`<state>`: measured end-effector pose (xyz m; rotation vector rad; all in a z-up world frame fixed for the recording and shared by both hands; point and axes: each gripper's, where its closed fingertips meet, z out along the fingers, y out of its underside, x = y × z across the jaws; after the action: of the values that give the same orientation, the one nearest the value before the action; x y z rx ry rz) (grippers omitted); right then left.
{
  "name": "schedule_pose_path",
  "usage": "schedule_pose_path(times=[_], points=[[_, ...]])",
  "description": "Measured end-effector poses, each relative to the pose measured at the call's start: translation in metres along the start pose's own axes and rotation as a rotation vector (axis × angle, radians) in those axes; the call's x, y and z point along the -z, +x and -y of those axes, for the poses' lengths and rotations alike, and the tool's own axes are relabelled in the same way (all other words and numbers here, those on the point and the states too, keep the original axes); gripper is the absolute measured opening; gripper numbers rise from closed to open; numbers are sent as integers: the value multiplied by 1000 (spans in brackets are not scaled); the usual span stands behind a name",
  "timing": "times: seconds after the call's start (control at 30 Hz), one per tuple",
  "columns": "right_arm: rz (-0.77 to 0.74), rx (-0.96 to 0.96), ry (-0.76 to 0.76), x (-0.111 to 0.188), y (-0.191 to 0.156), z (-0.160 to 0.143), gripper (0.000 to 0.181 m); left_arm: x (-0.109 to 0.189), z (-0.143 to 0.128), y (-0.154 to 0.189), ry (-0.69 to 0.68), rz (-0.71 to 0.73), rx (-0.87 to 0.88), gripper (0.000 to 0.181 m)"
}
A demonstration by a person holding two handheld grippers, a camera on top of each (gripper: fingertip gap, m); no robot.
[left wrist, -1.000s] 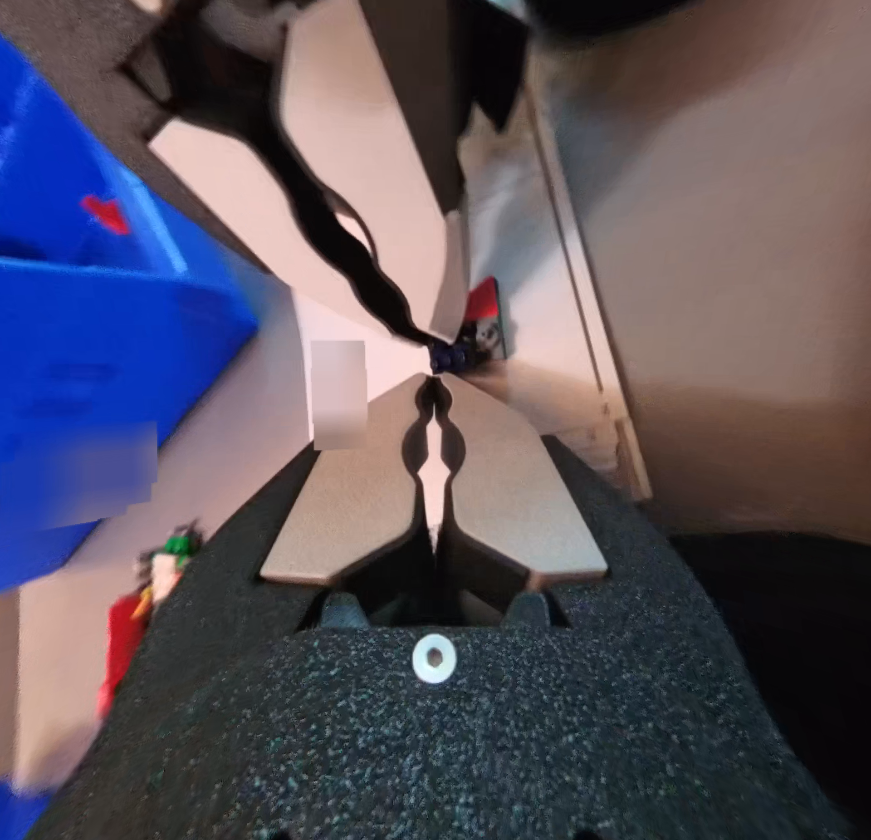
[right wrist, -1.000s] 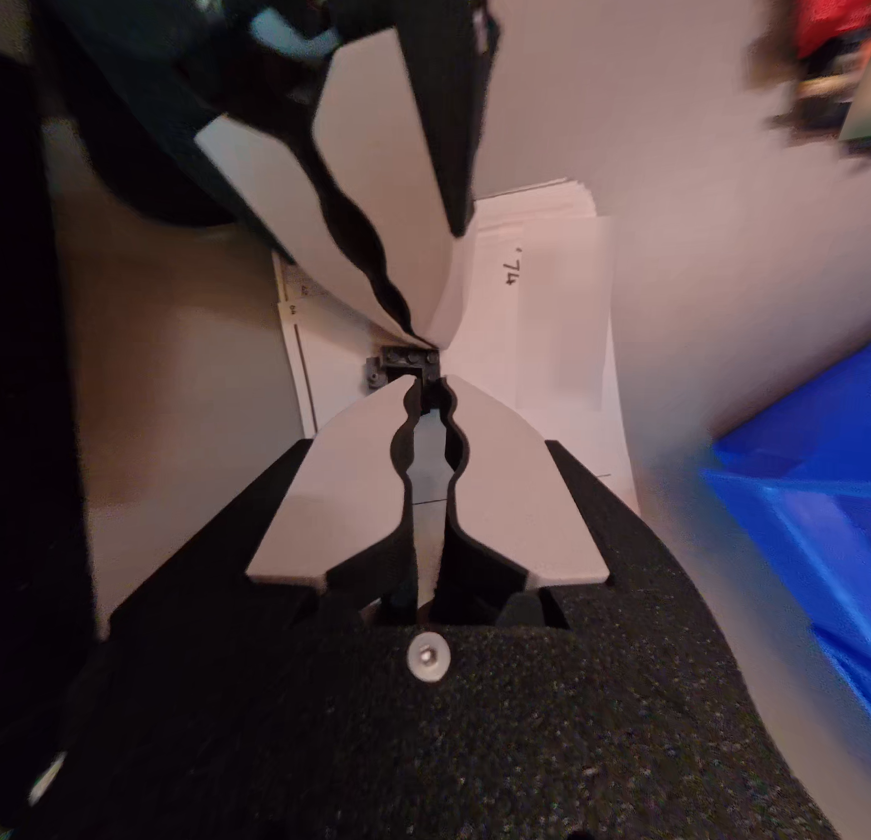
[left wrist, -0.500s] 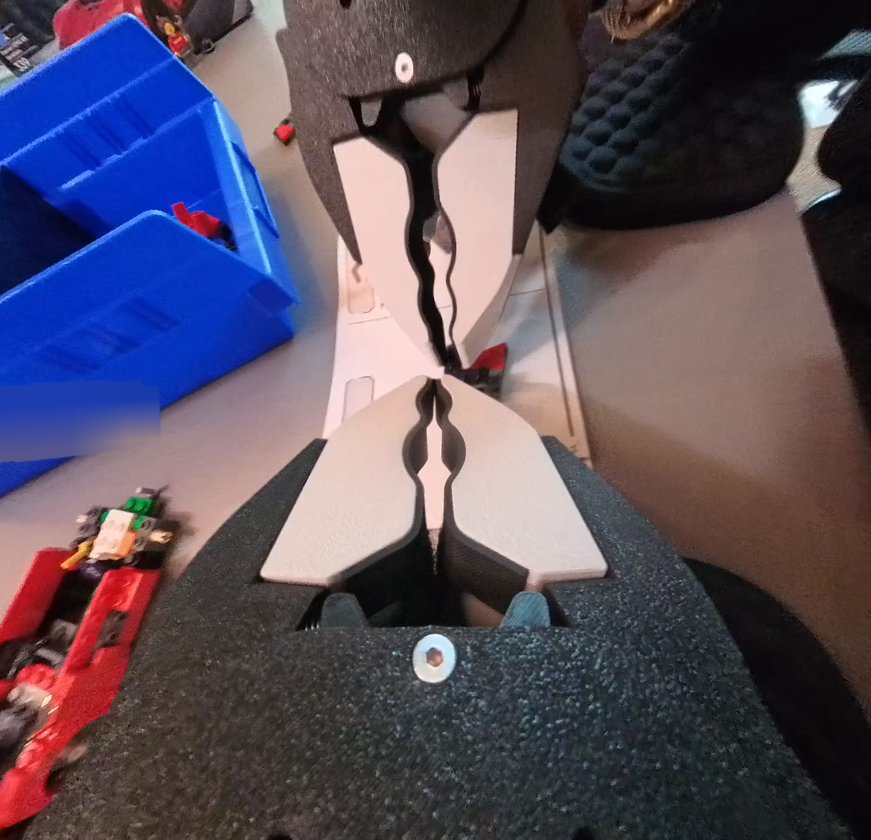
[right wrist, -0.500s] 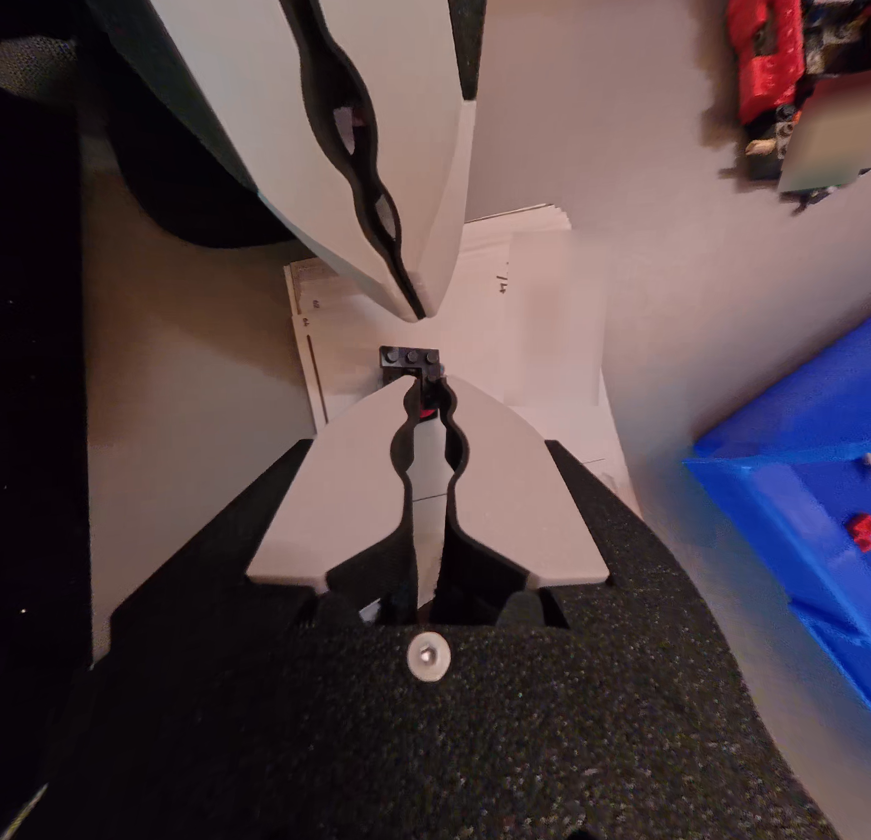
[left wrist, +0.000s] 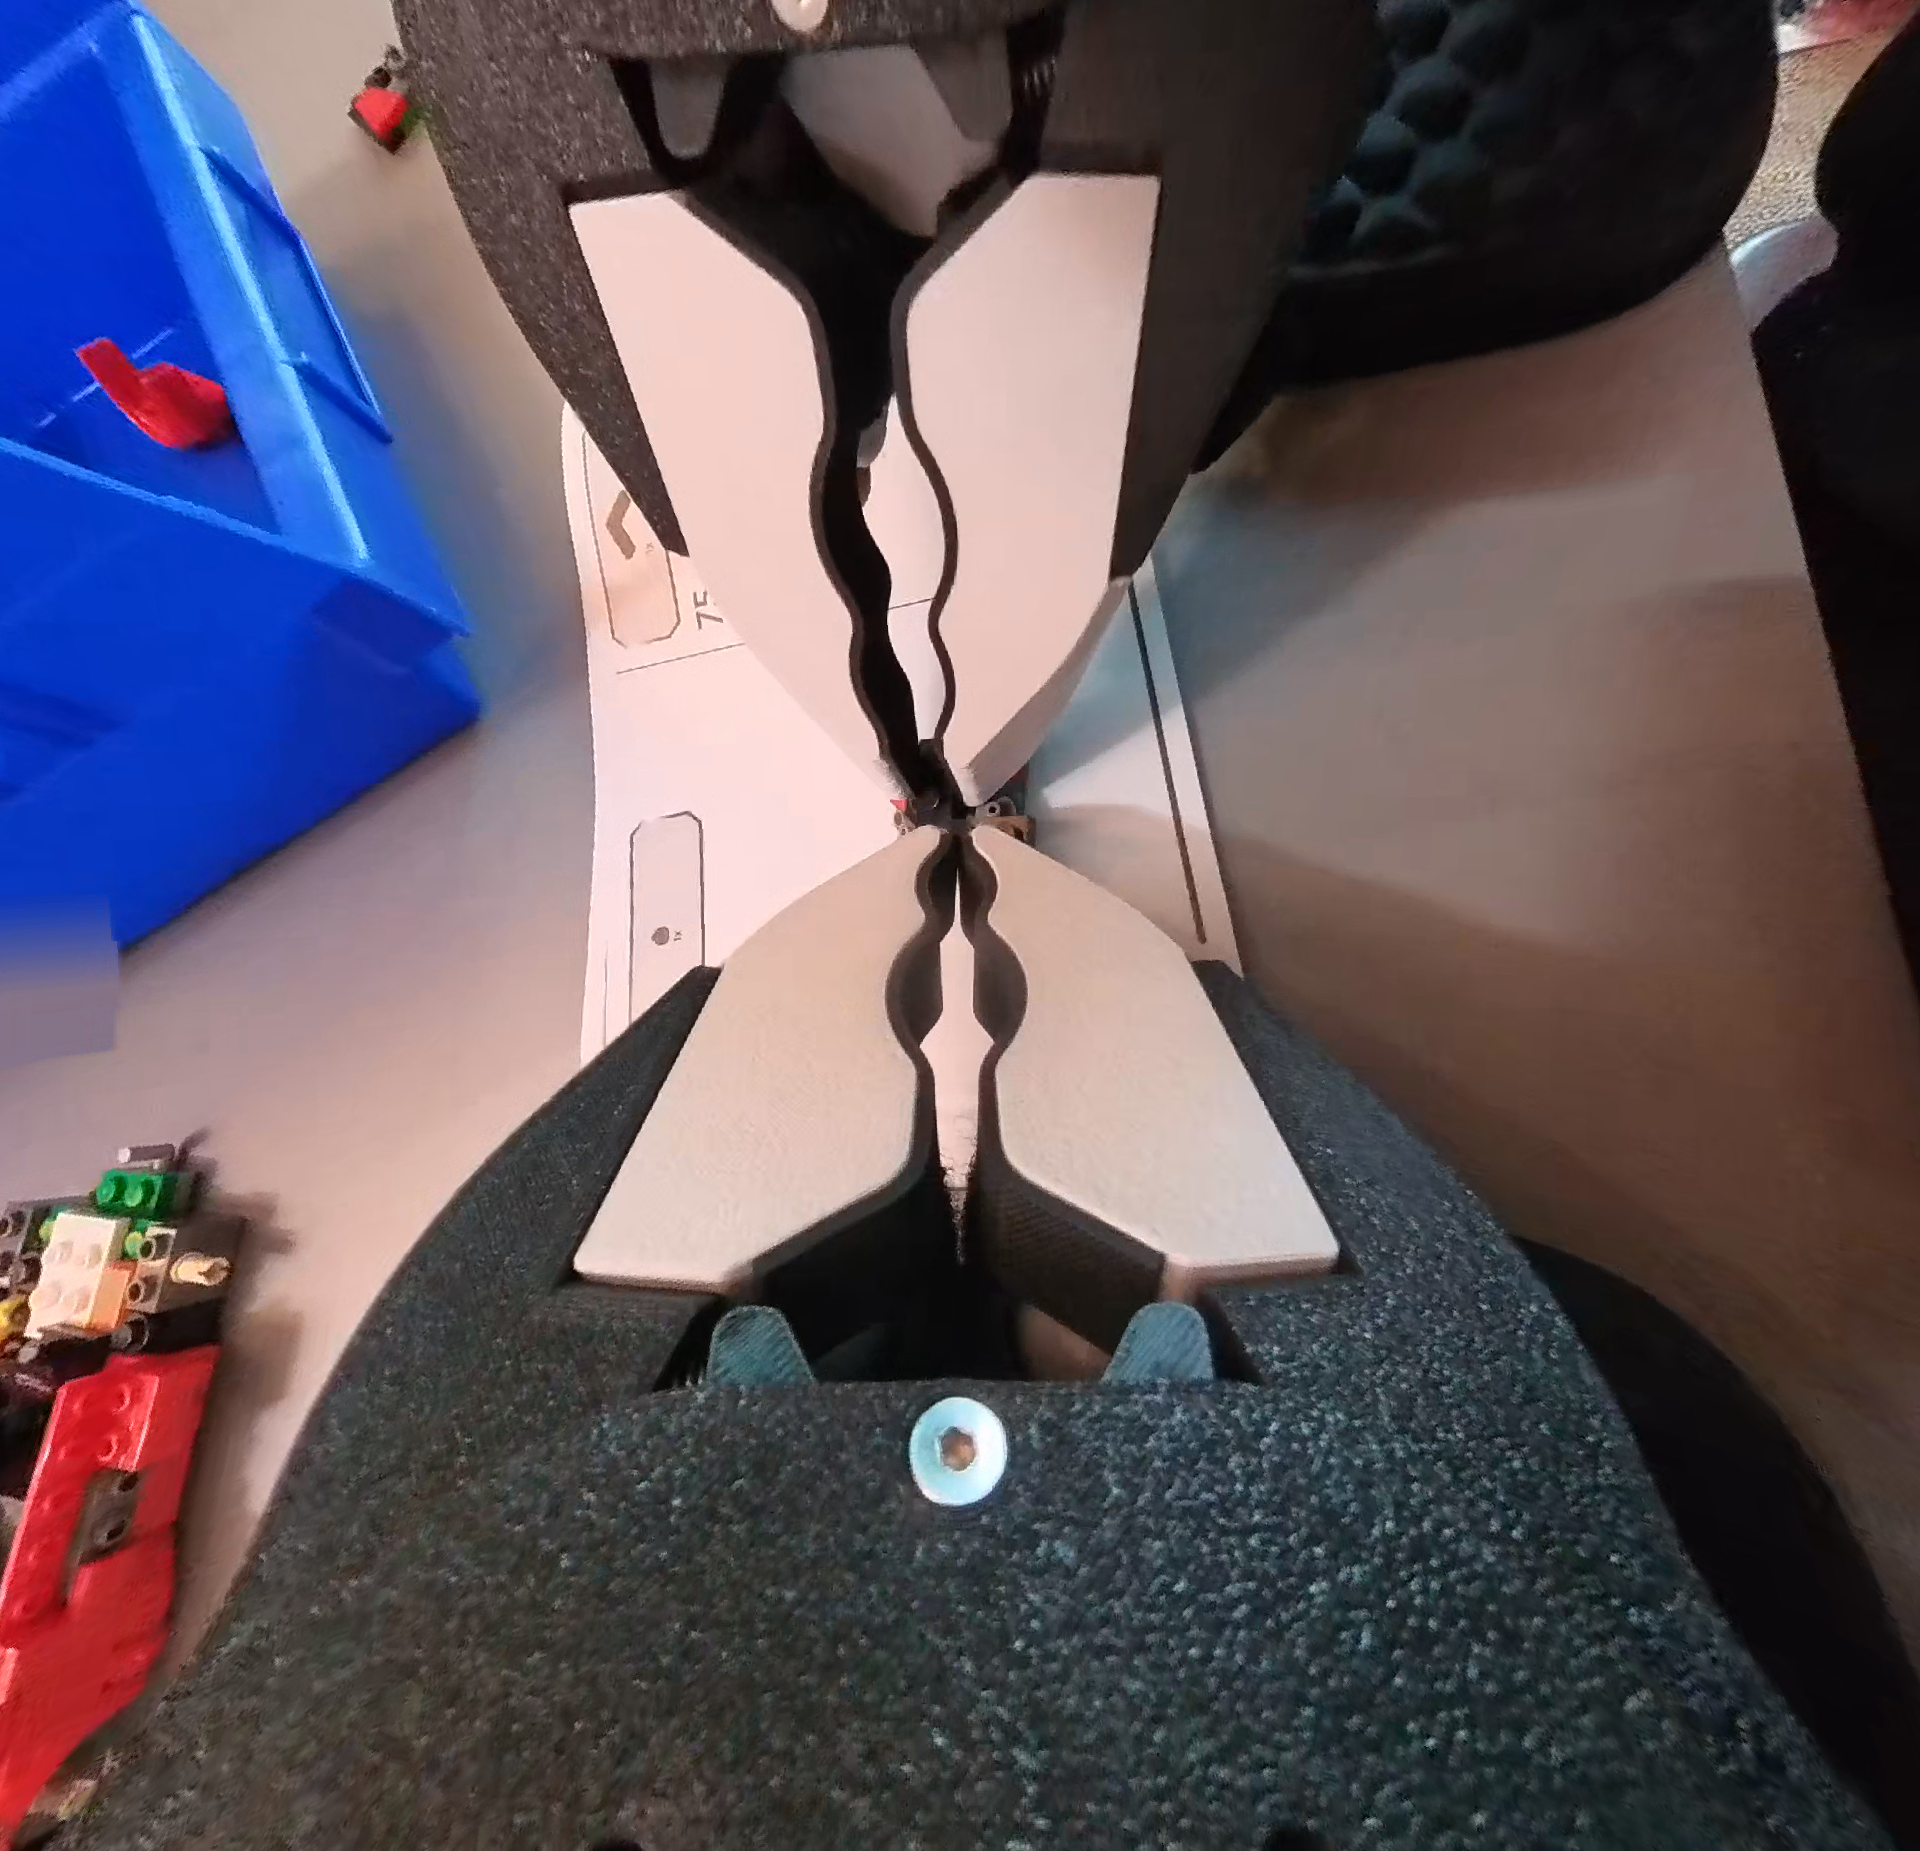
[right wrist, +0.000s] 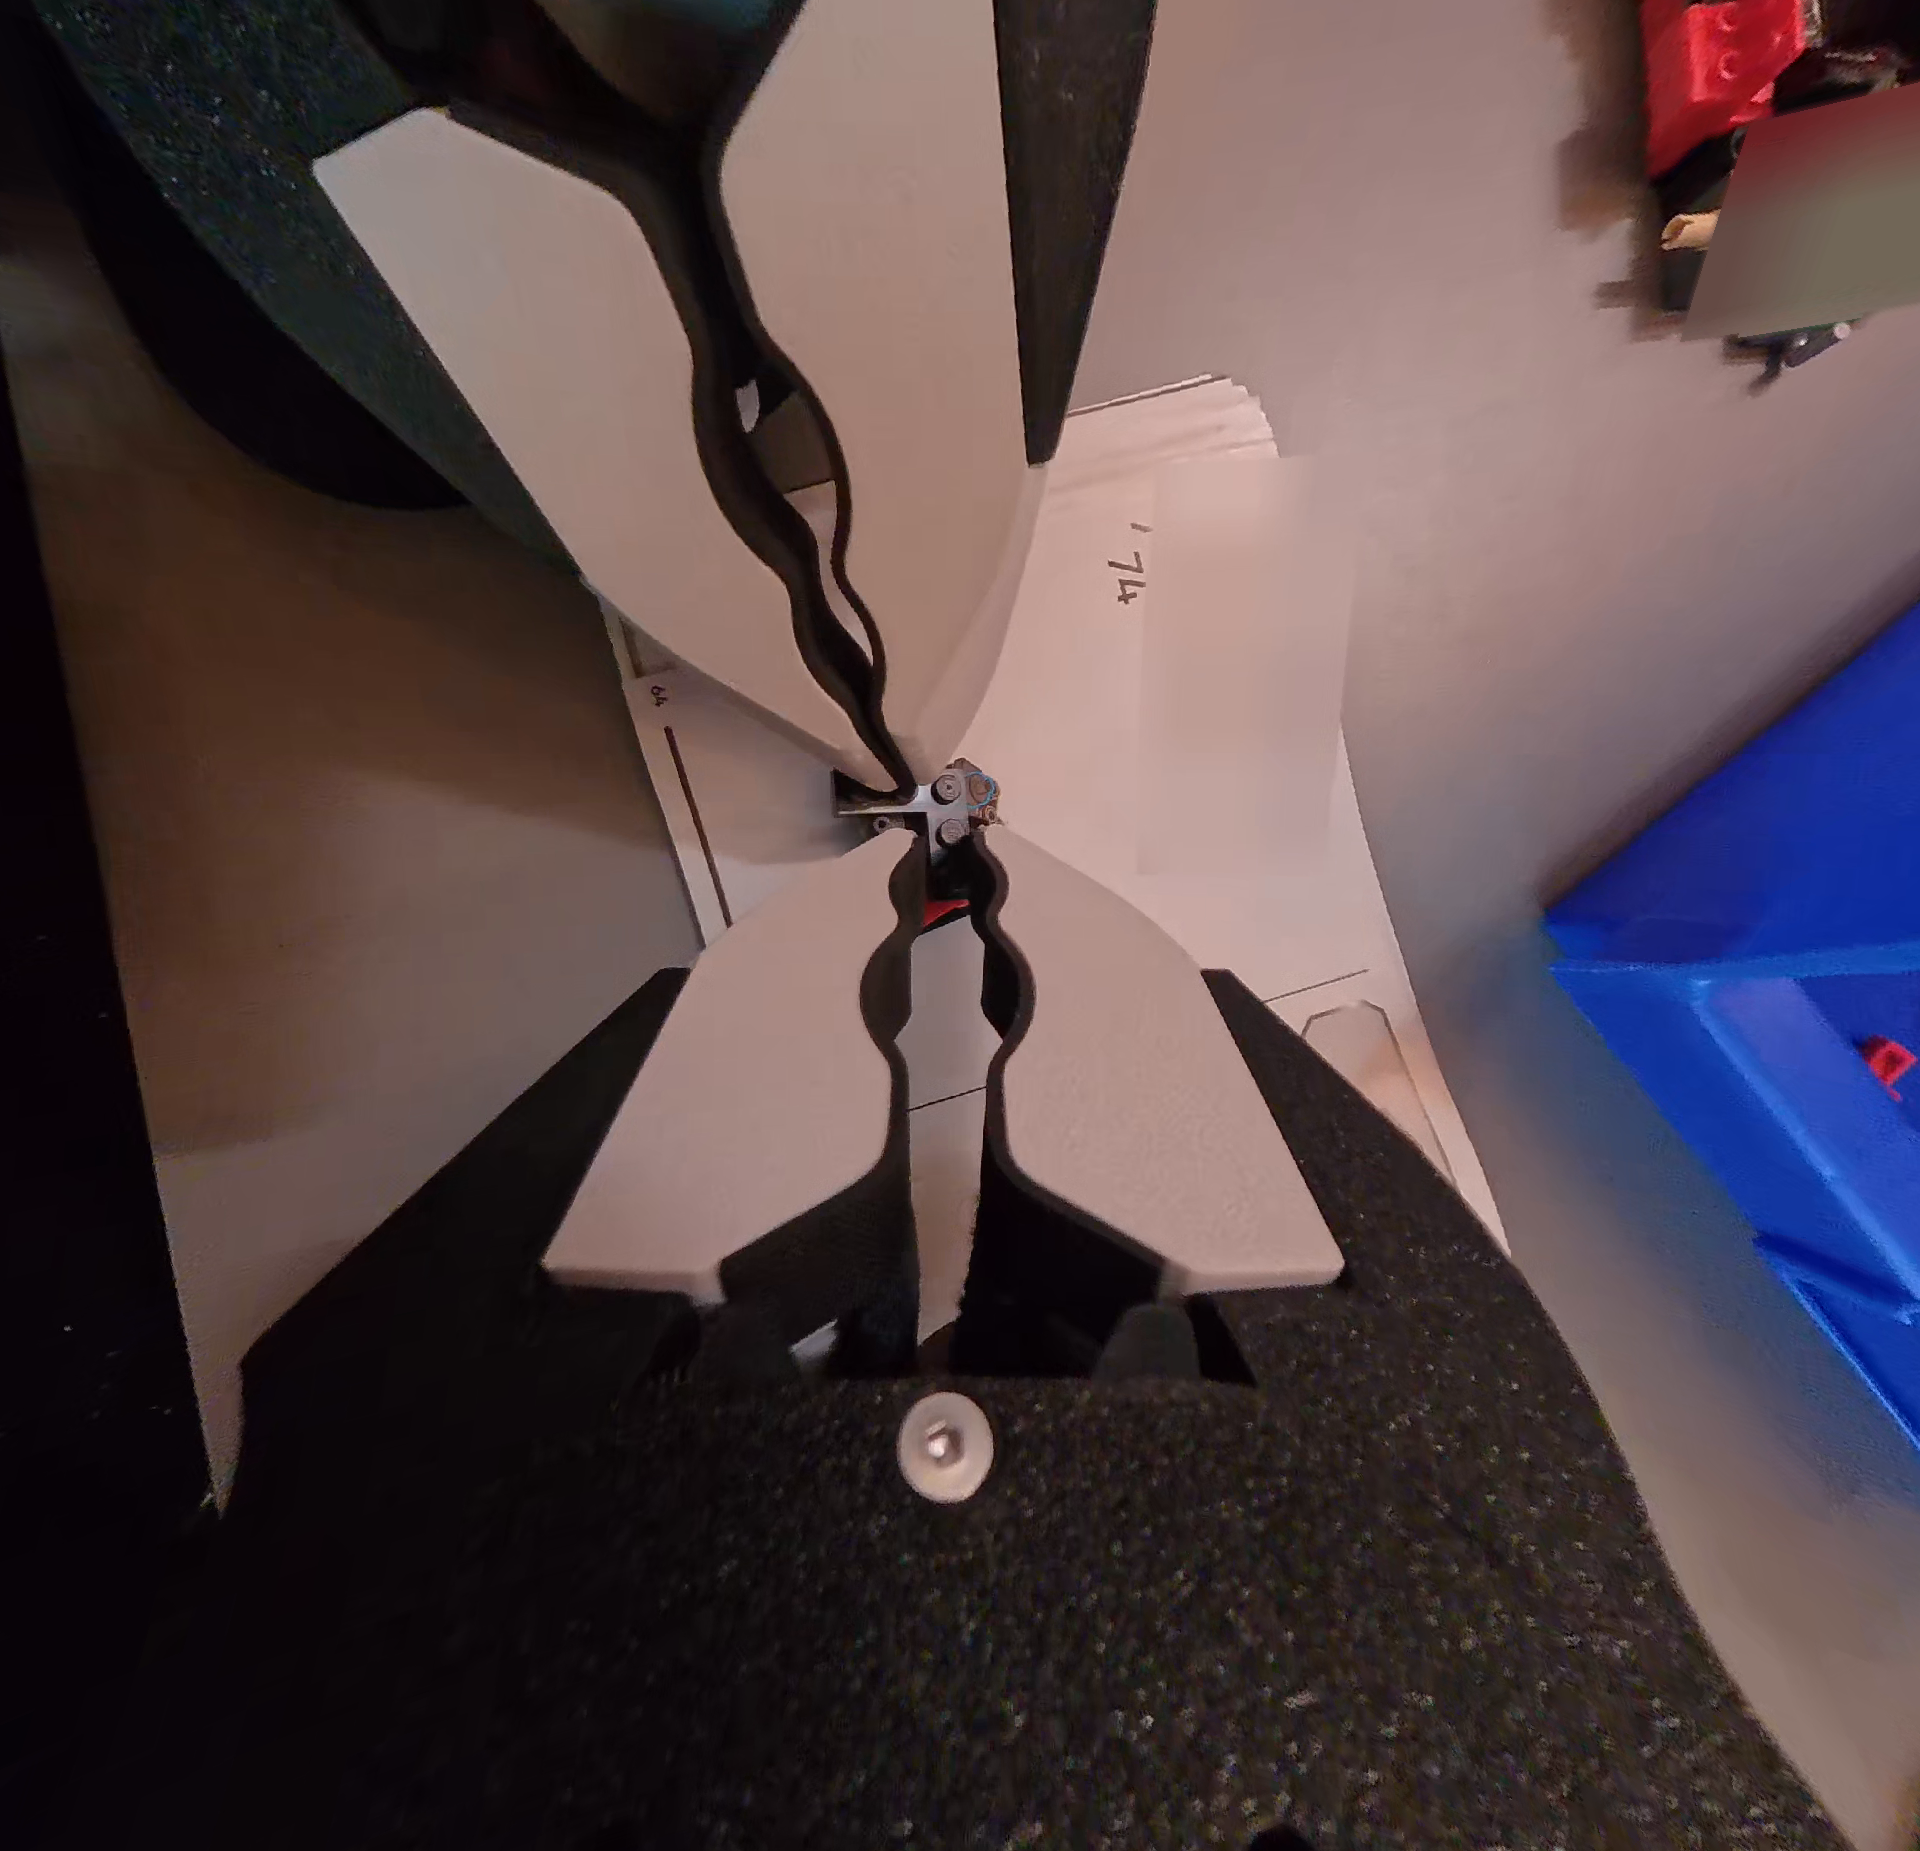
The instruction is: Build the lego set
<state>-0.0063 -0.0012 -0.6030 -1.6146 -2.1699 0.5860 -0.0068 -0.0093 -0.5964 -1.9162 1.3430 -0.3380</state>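
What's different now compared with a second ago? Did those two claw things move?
The two came back together tip to tip: half a second ago the left gripper hung clear above the small black lego piece; now it touches it again. The right gripper kept its jaws shut on the piece throughout. The instruction booklet, blue bin and red lego car stayed put.

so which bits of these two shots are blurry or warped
Left wrist view: wide-angle bend curves the paper edges; the blue bin is soft, with an added blur patch below it. Right wrist view: blue bin smeared, bricks at the tips sharp.
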Motion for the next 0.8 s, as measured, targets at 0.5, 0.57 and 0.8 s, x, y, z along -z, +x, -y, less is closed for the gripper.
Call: schedule_pose_path(times=[0.5,0.57,0.8], points=[[40,-38,48,2,-5,-8,28,-2,-1,-4,-17,17,-70,0],[37,-37,45,2,-5,-8,25,-3,0,-2,-17,5,-83,0],[27,-28,42,0,-6,-9,24,-5,-9,1,-89,-9,-160,0]])
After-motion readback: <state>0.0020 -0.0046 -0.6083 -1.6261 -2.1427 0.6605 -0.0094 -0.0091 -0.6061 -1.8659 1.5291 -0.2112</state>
